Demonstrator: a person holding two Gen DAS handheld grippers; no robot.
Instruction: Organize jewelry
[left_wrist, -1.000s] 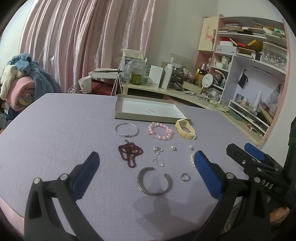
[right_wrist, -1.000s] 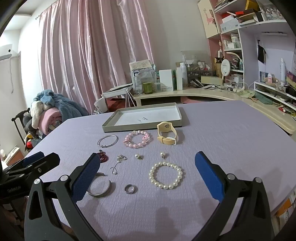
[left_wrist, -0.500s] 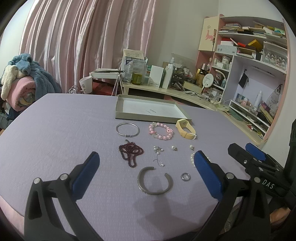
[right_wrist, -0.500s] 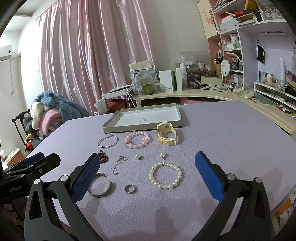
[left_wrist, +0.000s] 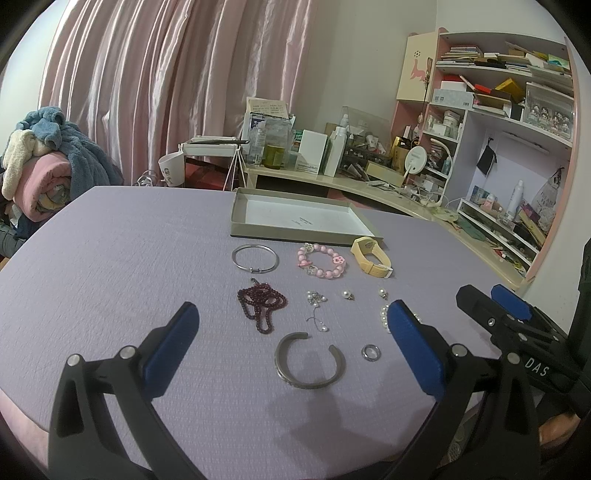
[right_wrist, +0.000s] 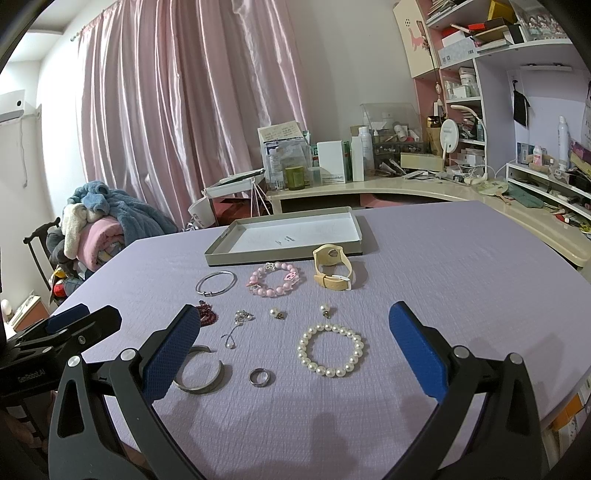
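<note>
Pink curtains (right_wrist: 192, 110); piled blankets (left_wrist: 48, 166); cluttered shelves (left_wrist: 498, 92)

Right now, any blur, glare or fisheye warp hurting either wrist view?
Left wrist view: sharp, barrel-warped table edge, soft shadow under the silver cuff, no glare. Right wrist view: sharp on the pearl bracelet, bright window behind the curtain but nothing washed out, dark corner vignette.
</note>
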